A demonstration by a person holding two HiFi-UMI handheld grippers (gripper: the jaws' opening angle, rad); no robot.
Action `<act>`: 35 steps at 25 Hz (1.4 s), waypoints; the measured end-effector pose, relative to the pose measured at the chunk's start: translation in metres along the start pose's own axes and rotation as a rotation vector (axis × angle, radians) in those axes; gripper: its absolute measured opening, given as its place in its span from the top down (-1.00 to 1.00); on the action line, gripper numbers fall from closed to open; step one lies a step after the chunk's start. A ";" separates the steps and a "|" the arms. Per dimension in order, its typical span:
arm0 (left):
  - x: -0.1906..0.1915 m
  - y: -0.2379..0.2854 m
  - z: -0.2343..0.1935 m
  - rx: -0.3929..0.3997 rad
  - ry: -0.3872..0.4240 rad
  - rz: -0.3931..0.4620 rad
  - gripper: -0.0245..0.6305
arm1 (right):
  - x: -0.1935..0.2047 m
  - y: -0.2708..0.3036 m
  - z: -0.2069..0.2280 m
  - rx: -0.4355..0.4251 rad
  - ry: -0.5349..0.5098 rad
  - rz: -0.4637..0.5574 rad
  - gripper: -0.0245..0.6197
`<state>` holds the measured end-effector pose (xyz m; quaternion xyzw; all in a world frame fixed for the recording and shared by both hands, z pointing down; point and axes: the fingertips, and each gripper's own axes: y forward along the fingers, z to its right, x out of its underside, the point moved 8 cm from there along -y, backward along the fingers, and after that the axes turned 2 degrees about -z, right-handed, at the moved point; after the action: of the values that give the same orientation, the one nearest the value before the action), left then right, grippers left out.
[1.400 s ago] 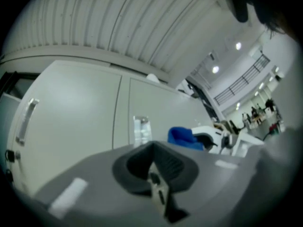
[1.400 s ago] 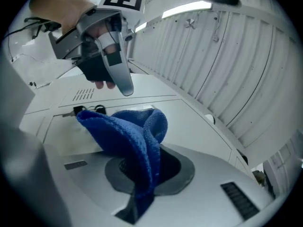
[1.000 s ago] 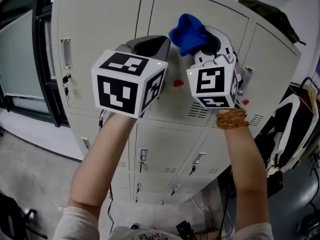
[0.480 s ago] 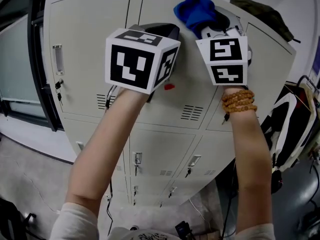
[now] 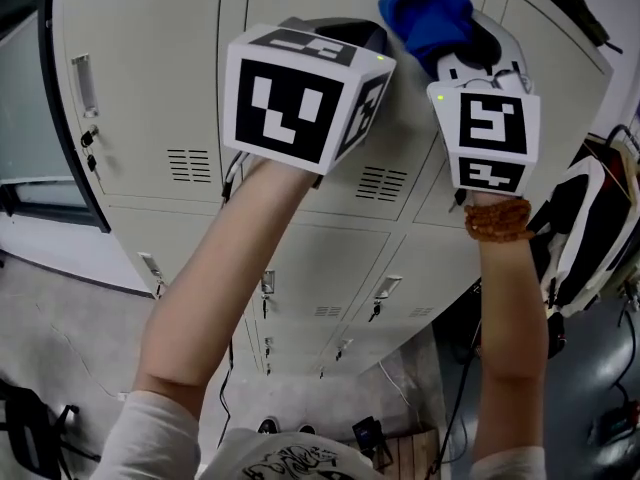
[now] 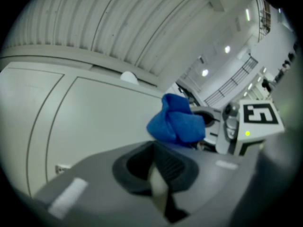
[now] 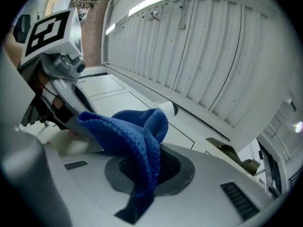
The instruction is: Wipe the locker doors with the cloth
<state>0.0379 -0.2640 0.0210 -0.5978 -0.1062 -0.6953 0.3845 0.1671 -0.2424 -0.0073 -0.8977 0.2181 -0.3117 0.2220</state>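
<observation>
Up by most of a door's height within the last second: right claw [image 7: 144,171], clamped on a fold of the blue cloth [image 5: 430,16], with the rest bunched and standing proud of the jaws. Before that, level with the middle of the upper locker doors [image 5: 150,78]; now close under the top edge of the locker, over the seam between the middle and right-hand upper doors.

Left claw [image 6: 158,186]: pressed together on nothing, raised alongside in the same sweep, just beside the right one and a little lower. No share in the wiping, by the look of it.

Also changed: the red marks seen on the middle door a moment ago, now covered by the marker cubes; more of the lower row of doors [image 5: 320,268] open to sight beneath the forearms.

Meaning for the task, as a judgement: an upward stroke on the upper row nearing its end, with little door left above the cloth. Contact between cloth and metal not settled from any view, since the cloth looks puffed rather than flattened. Likely next: back down, or across towards the left-hand door. Lower doors apparently yet to be reached, so much of the job probably remaining.
</observation>
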 end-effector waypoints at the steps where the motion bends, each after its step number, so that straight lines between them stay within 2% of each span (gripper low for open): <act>1: 0.005 0.000 0.003 0.004 -0.007 -0.001 0.92 | 0.005 -0.005 -0.005 -0.002 -0.001 -0.001 0.83; 12: 0.072 -0.020 0.023 -0.014 -0.083 -0.043 0.93 | 0.054 -0.059 -0.077 -0.041 -0.025 -0.002 0.83; 16: 0.098 -0.029 0.026 -0.028 -0.133 -0.060 0.93 | 0.073 -0.086 -0.110 -0.069 -0.053 -0.039 0.83; 24: 0.127 -0.042 0.032 -0.035 -0.160 -0.074 0.93 | 0.115 -0.134 -0.174 -0.129 -0.065 -0.099 0.83; 29: 0.126 -0.043 0.032 -0.032 -0.137 -0.067 0.93 | 0.116 -0.134 -0.175 -0.119 -0.066 -0.101 0.84; 35: 0.099 -0.043 0.031 -0.019 -0.116 -0.021 0.93 | 0.094 -0.108 -0.136 -0.051 -0.031 -0.102 0.83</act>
<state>0.0334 -0.2561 0.1332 -0.6396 -0.1276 -0.6645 0.3648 0.1715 -0.2407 0.1900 -0.9177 0.1766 -0.3030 0.1866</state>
